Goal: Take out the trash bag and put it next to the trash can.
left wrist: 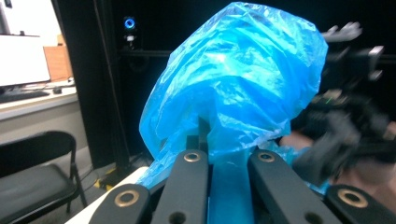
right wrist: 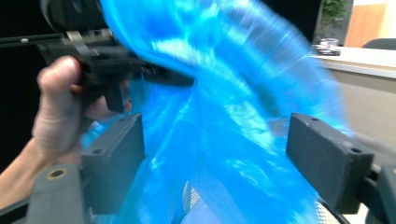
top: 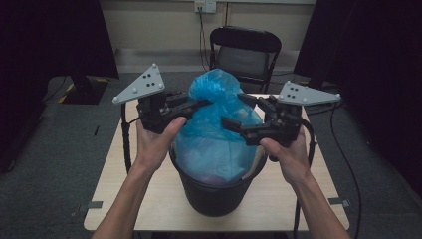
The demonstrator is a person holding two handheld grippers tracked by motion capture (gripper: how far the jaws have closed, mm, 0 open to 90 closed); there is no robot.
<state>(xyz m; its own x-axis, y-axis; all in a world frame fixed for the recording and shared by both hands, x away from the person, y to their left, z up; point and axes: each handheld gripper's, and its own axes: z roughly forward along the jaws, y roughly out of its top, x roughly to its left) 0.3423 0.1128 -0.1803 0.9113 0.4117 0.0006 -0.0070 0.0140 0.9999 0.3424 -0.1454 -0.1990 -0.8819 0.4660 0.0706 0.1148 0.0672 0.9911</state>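
A blue plastic bag (top: 216,129) stands stuffed in a black bin (top: 214,194) on the table, its gathered top rising above the rim. From the left, my left gripper (top: 201,103) is shut on the neck of the bag (left wrist: 243,79); in the left gripper view the film is pinched between the jaws of that gripper (left wrist: 229,156). My right gripper (top: 236,110) comes in from the right and is open. In the right gripper view its pads (right wrist: 112,158) stand wide apart on either side of the blurred bag (right wrist: 224,93) without pressing it.
The bin stands mid-table on a light wooden table (top: 149,199) with bare wood around it. A black folding chair (top: 244,55) stands behind the table. Cables trail off both table sides. Dark curtains hang at left and right.
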